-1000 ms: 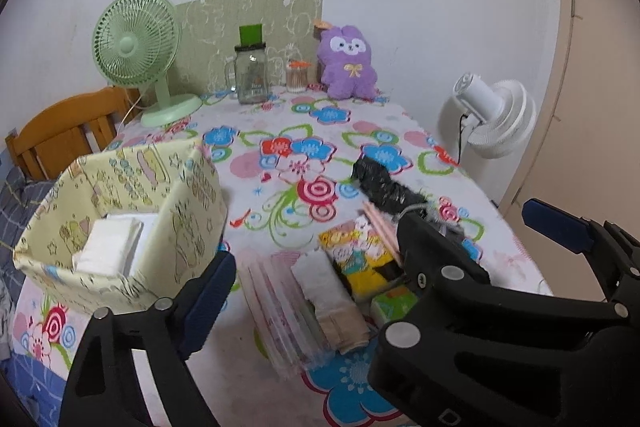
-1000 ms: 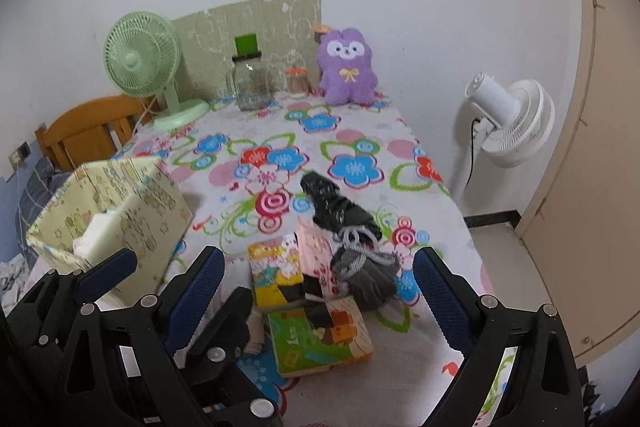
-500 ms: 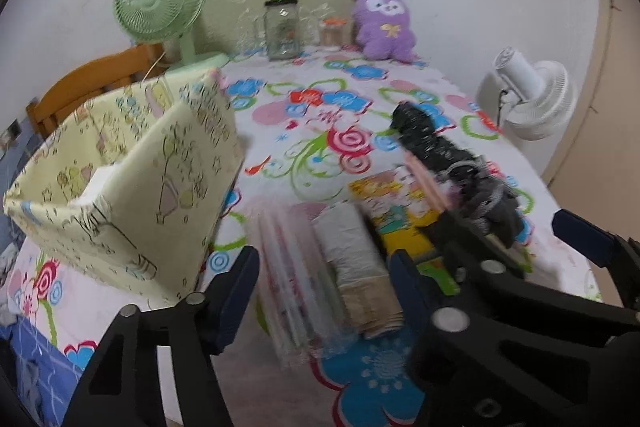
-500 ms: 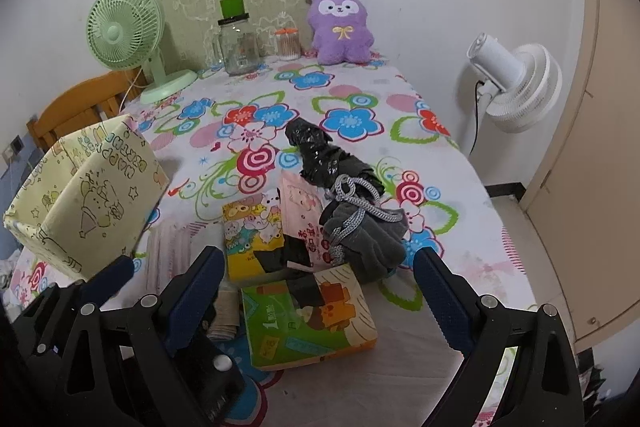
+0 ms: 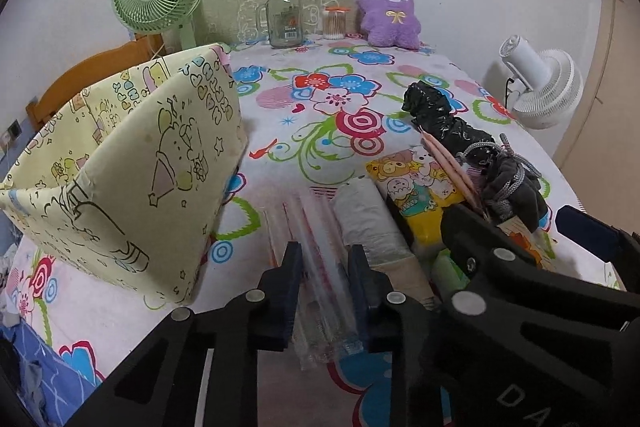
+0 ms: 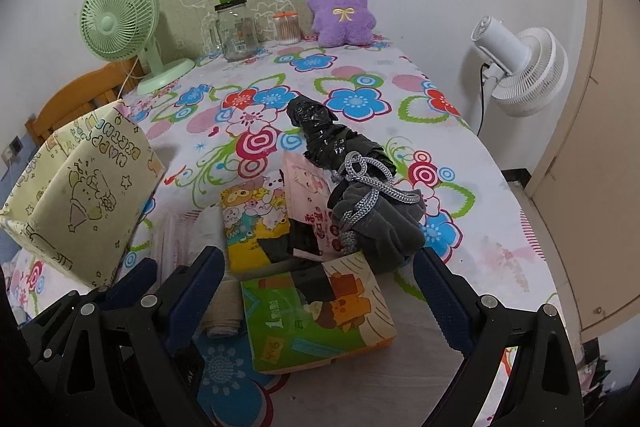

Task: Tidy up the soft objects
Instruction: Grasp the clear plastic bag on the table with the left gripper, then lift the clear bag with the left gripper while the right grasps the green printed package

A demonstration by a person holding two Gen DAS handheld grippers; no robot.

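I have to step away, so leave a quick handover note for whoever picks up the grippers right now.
Left gripper: shut on the clear striped packet, packet on the table.
Right gripper: open, empty, over the green tissue pack.
Yellow fabric bin stands at left; its inside is hidden.
Left to sort: rolled bag, yellow pack, pink pack, grey pouch, black bag.

We see a clear plastic packet with pink stripes (image 5: 320, 247) lying flat beside a white-and-beige cloth roll (image 5: 372, 227). Right of them lie a yellow tissue pack (image 6: 252, 223), a green tissue pack (image 6: 316, 323) and grey gloves (image 6: 380, 227). A yellow fabric box (image 5: 132, 179) stands left.
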